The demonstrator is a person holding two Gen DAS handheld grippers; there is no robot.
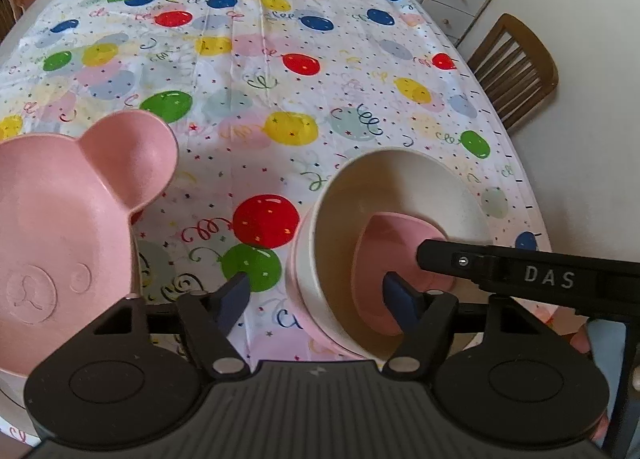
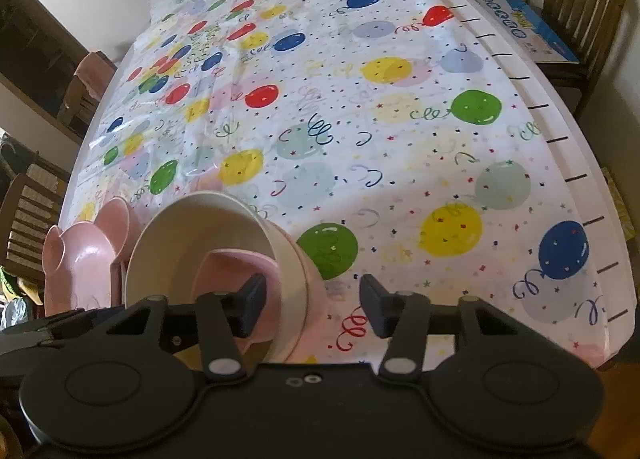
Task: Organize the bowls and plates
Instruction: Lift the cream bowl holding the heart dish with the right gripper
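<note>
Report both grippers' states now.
Left gripper: open, straddling the cream bowl rim.
Right gripper: open, straddling the cream bowl rim too.

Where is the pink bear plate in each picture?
Left wrist view: the pink bear plate fills the lower left, with one round ear pointing up.
Right wrist view: the same plate is small at the left edge, behind the cream bowl.
Shared landmark: the cream bowl with a pink dish inside it.
</note>
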